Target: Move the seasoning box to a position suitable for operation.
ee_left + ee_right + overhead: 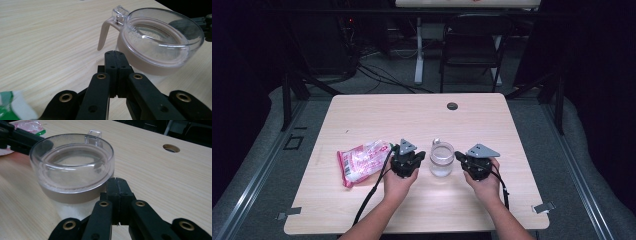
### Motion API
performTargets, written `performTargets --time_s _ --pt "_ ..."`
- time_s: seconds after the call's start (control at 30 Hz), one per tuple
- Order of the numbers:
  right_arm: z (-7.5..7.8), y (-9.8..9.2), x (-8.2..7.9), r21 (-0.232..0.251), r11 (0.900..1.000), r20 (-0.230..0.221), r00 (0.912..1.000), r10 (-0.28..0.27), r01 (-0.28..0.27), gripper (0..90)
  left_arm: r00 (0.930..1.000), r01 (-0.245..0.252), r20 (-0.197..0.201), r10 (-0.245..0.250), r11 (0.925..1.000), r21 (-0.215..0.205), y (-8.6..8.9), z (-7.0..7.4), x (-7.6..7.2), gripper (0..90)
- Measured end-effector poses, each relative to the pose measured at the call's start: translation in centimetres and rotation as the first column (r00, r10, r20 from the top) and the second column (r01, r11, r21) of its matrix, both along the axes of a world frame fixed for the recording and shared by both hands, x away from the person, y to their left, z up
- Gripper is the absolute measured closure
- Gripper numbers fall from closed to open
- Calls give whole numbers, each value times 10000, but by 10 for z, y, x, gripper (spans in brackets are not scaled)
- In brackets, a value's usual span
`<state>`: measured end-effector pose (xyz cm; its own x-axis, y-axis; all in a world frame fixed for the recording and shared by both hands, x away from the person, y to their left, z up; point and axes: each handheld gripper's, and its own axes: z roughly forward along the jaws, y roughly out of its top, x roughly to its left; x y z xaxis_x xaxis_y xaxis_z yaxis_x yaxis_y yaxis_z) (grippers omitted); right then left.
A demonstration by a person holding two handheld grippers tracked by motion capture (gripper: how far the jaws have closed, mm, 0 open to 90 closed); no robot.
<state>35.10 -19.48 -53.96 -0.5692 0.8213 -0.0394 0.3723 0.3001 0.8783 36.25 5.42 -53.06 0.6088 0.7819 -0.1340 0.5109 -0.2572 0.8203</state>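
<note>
in the high view we see the desk (362, 115) in the middle of the frame, with the jar (441, 159) on it just below centre. the packet (362, 162) lies on the desk at the jar's left, well apart from it. the left tongs (416, 159) sit between packet and jar, just beside the jar; the right tongs (460, 158) sit just beside it on its right. a round hole (452, 106) lies in the desk above the jar. a chair (472, 45) stands beyond the desk, at upper centre.

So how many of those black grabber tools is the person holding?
2. The left gripper is in the left hand, between the pink packet and the clear jar; the right gripper sits right of the jar.
</note>
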Motion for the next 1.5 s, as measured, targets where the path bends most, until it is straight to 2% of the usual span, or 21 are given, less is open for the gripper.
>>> performTargets --time_s 0.07,0.1,0.13,0.23,0.4,0.6,0.7,0.8,0.9,1.1,1.23,1.3,1.5 --pt "0 0 1 43 10000 -10 10000 -51 51 896 10000 -2 -9 2 10000 1 -3 -1 1 900" --pt "0 0 4 298 9995 -51 9999 -115 117 891 10000 40 41 -40 9999 96 -5 -1 2 900" --pt "1 0 5 344 9993 -36 9999 -155 156 894 9999 84 105 -85 9998 175 -7 0 3 900" --pt "1 0 6 240 9997 -53 10000 -45 46 900 9997 2 240 -11 9993 385 -13 1 5 900" --pt "1 0 8 477 9988 -246 9997 -69 81 900 9999 -18 144 17 10000 58 -12 1 8 900" --pt "2 1 6 491 9987 -358 9993 -108 125 900 9998 118 130 -119 9999 73 -11 1 8 900" --pt "3 1 3 362 9993 -393 9992 -21 35 900 9991 408 70 -409 9991 108 -8 2 9 900" --pt "3 2 -3 361 9993 -383 9993 55 -41 900 9976 683 62 -685 9974 229 -5 3 7 900" --pt "4 4 -11 178 9997 -373 9991 189 -182 900 9967 784 162 -789 9964 334 -2 3 0 900" --pt "5 10 -32 46 9991 -331 9985 428 -427 900 9953 944 183 -946 9955 84 7 0 -15 900" --pt "5 12 -41 -36 9986 -341 9981 519 -521 900 9913 1296 228 -1298 9915 102 12 0 -20 900" --pt "6 14 -49 74 9990 -503 9978 438 -435 900 9897 1419 203 -1419 9899 13 14 -1 -21 900" --pt "7 17 -58 89 9992 -554 9977 391 -386 900 9851 1718 133 -1713 9832 -609 20 -6 -22 900"
